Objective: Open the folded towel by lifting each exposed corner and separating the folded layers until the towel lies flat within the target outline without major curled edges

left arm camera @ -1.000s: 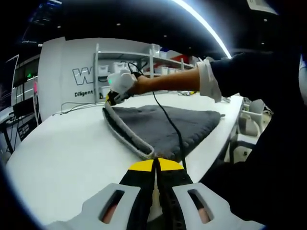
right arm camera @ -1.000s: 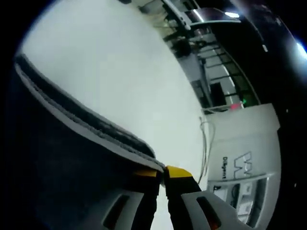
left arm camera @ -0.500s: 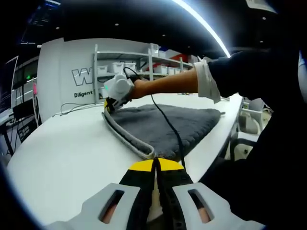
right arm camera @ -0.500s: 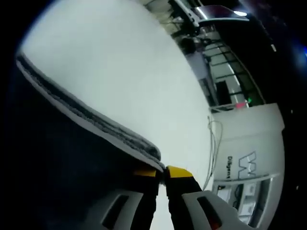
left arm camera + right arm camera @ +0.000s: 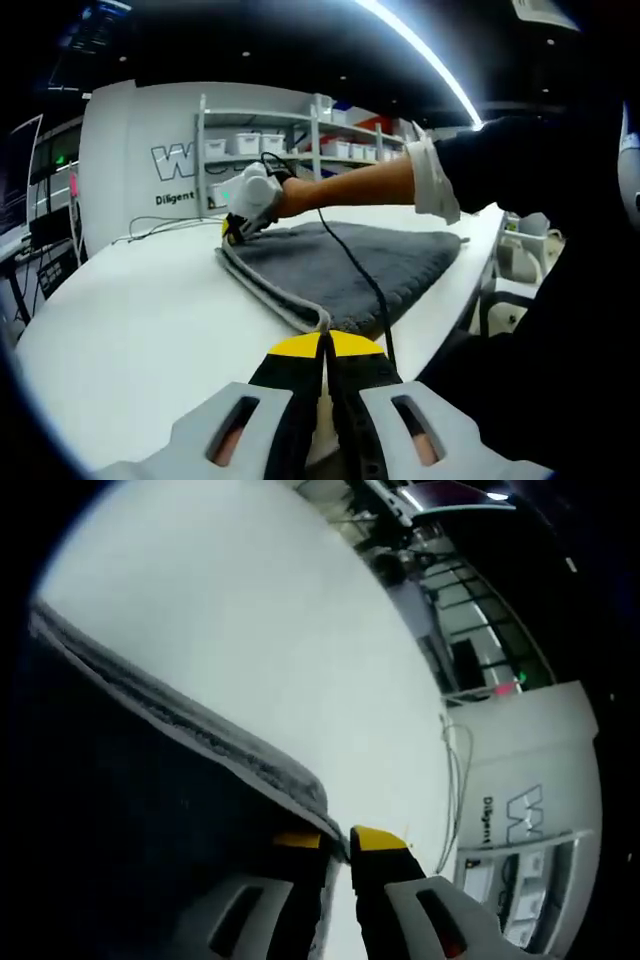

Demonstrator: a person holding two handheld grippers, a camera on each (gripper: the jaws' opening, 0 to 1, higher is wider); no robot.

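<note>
Since a second ago: far corner of towel [image 5: 340, 265] lowered toward table [image 5: 140, 320], edge held between the two grippers now flatter and closer to the surface; right gripper [image 5: 232, 228] dropped slightly with it in the left gripper view. Dark grey towel with lighter border lying on the white table, near the table's right-hand edge, spread as a broad sheet with one long bordered edge stretched between the two gripped corners. Left gripper [image 5: 322, 345] closed, yellow tips pinched together on the near corner of the towel, cloth emerging right at the tips. Right gripper [image 5: 338, 842] likewise pinched shut on the far corner, border of towel [image 5: 200, 745] running away from the tips in the right gripper view, white table [image 5: 300, 630] beyond. Black cable trailing from the right gripper across the cloth. No target outline discernible on the table from these views. Judged step: laying down the last opened layer, both corners kept taut while being set on the surface; unfolding itself judged largely done. Next move calls for: bringing both corners fully down with light outward tension so the border lands without curl, then releasing. Risk: slack on release letting the bordered edge roll; near corner sits close to the table edge, so possible overhang.
</note>
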